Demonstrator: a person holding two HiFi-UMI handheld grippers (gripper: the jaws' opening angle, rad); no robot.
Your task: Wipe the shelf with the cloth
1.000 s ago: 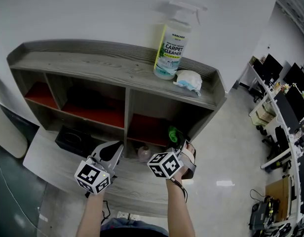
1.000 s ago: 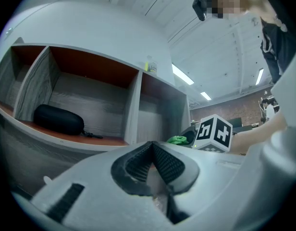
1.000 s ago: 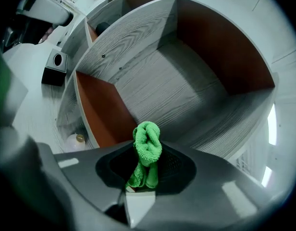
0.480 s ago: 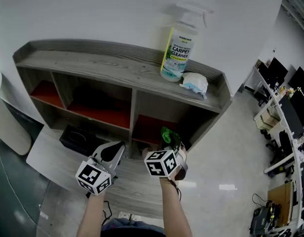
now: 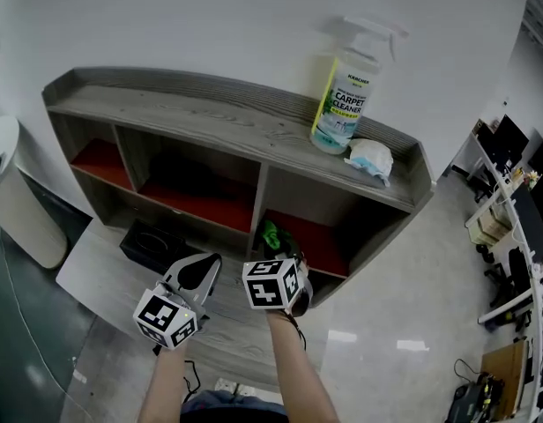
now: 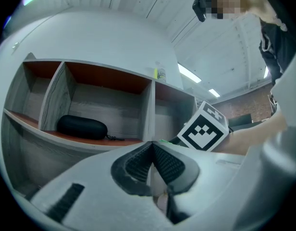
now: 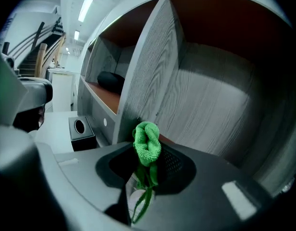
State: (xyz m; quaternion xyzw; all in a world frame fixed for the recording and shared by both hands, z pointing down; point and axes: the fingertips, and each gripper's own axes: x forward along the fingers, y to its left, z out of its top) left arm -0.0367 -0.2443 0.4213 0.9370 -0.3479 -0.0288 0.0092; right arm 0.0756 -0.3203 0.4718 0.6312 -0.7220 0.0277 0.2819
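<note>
- Since the earlier pictures the right gripper (image 5: 275, 252) has travelled to the left along the front of the shelf (image 5: 210, 117); it was before the middle of the lower right compartment and is now close to the upright divider on that compartment's left side.
- The left gripper (image 5: 197, 276) has kept nearly the same place, low and in front of the shelf, just beside the right one.
- The right gripper is clenched on the green cloth (image 7: 147, 143): the cloth is pinched between the two jaws, and a folded bunch of it stands out above them.
- In the head view the cloth (image 5: 271, 234) is at the mouth of the lower right compartment, over its red floor. In the right gripper view it is in front of the edge of the divider; I cannot tell if it touches the wood.
- The left gripper's jaws are pressed together with nothing between them.
- A spray bottle (image 5: 346, 104) stands upright on the top board near its right end, and a white crumpled piece (image 5: 371, 159) lies just beside it.
- In the left gripper view a black case (image 6: 82, 127) lies in a middle compartment.
- A black box (image 5: 152, 245) sits on the low ledge, to the left of both grippers.
</note>
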